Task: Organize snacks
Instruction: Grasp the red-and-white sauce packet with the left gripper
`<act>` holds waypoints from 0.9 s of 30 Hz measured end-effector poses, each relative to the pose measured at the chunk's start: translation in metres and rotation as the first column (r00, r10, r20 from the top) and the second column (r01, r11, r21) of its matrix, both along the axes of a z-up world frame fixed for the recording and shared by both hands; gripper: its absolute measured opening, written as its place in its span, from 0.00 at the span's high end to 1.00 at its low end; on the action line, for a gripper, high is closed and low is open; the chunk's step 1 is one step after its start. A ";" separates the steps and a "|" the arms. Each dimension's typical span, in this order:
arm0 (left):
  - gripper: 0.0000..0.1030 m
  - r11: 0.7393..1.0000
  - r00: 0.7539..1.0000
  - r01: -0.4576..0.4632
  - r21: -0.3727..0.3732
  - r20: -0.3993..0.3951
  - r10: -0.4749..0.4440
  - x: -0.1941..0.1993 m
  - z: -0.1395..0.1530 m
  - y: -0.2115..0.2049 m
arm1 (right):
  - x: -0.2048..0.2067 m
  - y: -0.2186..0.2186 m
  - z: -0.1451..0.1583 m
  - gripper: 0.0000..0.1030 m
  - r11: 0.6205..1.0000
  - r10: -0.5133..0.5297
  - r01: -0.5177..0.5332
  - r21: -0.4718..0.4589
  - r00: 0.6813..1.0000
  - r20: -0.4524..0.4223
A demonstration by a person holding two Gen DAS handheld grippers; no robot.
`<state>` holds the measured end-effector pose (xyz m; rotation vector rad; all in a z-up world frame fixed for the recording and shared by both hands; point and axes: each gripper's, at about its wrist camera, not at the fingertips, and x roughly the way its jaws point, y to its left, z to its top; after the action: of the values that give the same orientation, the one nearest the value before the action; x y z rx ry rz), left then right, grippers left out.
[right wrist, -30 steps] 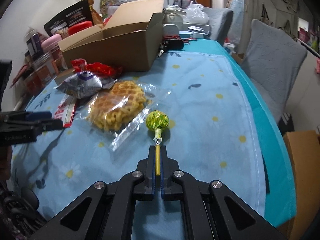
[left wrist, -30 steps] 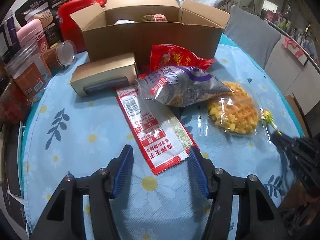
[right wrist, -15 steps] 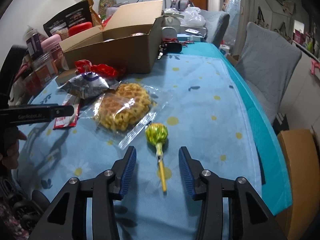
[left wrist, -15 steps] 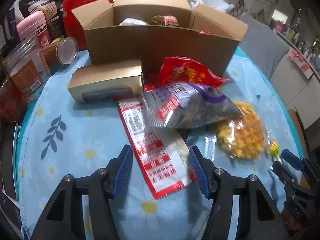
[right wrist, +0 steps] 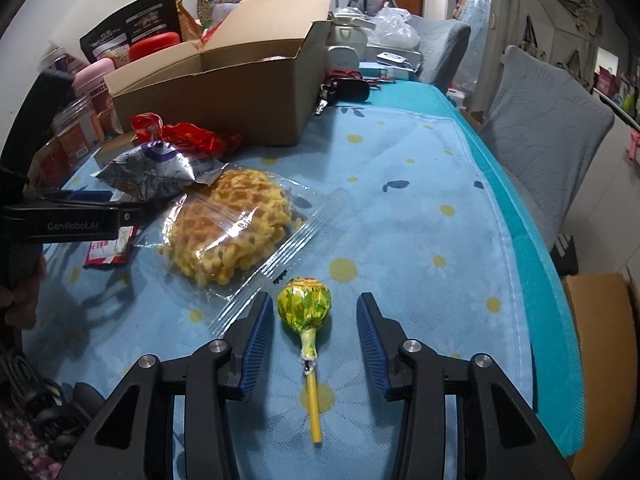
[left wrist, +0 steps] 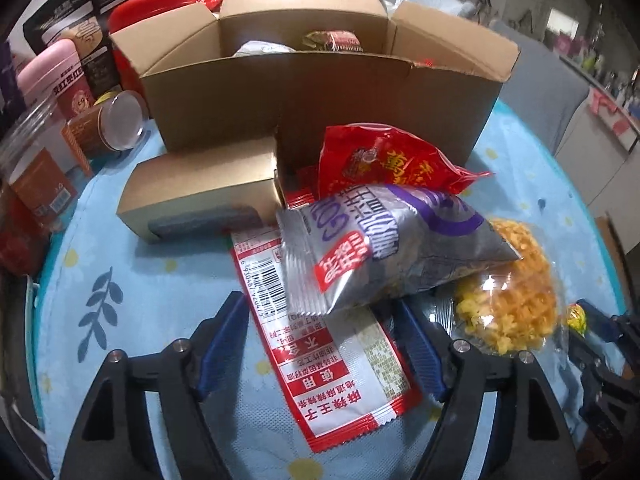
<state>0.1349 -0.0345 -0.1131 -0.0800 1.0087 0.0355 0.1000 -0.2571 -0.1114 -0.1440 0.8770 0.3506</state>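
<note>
A flat red-and-white sachet point(left wrist: 340, 380) lies on the blue flowered cloth between the jaws of my left gripper point(left wrist: 318, 304), which are opening and clear of it. A silver-purple snack bag point(left wrist: 392, 248) overlaps the sachet's far end, with a red bag point(left wrist: 384, 160) behind. The bagged waffle point(right wrist: 232, 228) lies beside them. My right gripper point(right wrist: 314, 300) straddles a green-yellow lollipop point(right wrist: 305, 308) lying on the cloth; its jaws are closing, the pads apart from the candy. The open cardboard box point(left wrist: 320, 96) stands behind, with snacks inside.
A small gold box point(left wrist: 200, 184) lies in front of the cardboard box. Jars, a pink canister point(left wrist: 68, 76) and a red container crowd the left edge. Keys point(right wrist: 344, 88) lie beside the box. The table edge point(right wrist: 540, 280) and grey chairs are at the right.
The right gripper let go of the lollipop stick, opened and moved forward around the candy head. The left gripper advanced over the sachet toward the silver bag, and its jaws widened.
</note>
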 end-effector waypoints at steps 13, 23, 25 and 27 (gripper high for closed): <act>0.51 0.993 0.993 0.114 -0.007 -0.010 -0.114 -0.040 0.006 0.006 | -0.026 0.008 0.003 0.75 0.999 -0.028 0.028 0.024 1.000 0.006; 0.51 0.986 0.986 0.162 -0.029 -0.027 -0.162 -0.079 0.007 0.021 | -0.060 0.041 0.005 0.75 0.998 0.035 -0.034 0.050 0.999 0.000; 0.51 0.988 0.988 0.154 -0.020 -0.027 -0.155 -0.088 0.005 0.027 | -0.064 0.051 0.004 0.75 0.997 0.060 -0.060 0.057 0.998 -0.002; 0.51 0.990 0.989 0.143 -0.014 -0.027 -0.144 -0.093 0.004 0.033 | -0.067 0.061 0.004 0.75 0.994 0.091 -0.091 0.061 0.996 -0.001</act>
<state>0.0419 -0.0017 -0.1093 -0.0176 1.0408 -0.1010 0.0333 -0.1958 -0.1079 -0.1270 0.8647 0.4623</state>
